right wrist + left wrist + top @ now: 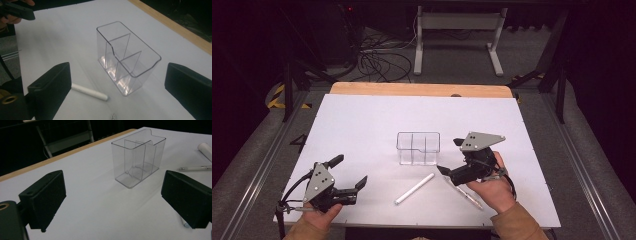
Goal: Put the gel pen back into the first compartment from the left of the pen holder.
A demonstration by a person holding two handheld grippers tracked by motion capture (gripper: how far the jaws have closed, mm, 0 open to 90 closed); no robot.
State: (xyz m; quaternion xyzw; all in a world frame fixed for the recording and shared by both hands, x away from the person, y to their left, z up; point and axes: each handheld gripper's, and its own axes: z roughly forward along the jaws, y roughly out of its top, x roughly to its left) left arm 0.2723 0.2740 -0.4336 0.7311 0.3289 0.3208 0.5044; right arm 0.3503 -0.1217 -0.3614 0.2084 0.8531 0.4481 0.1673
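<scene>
At the near left corner of the white tabletop (pixel 362 115), the left gripper (pixel 349 176) rests low in the person's left hand (pixel 314 216), its fingers spread wide apart with nothing between them; in the left gripper view the fingers (pixel 45 200) stand either side of bare tabletop. Toward the middle lies a white marker (pixel 414 189), flat on the surface and slanted, its near end pointing to the front edge. Beyond it, around the centre of the tabletop, stands a clear plastic organizer (pixel 418 148), upright, divided into three compartments, all empty. To its right, the right gripper (pixel 451 156) is held in the person's right hand (pixel 489 192), just beside the organizer's right end and not touching it; its fingers are wide apart and hold nothing, with the organizer (pixel 126 60) and the marker (pixel 90 92) seen ahead between them in the right gripper view. A slim clear pen (pixel 468 196) lies on the tabletop partly under that gripper, apart from the marker.
</scene>
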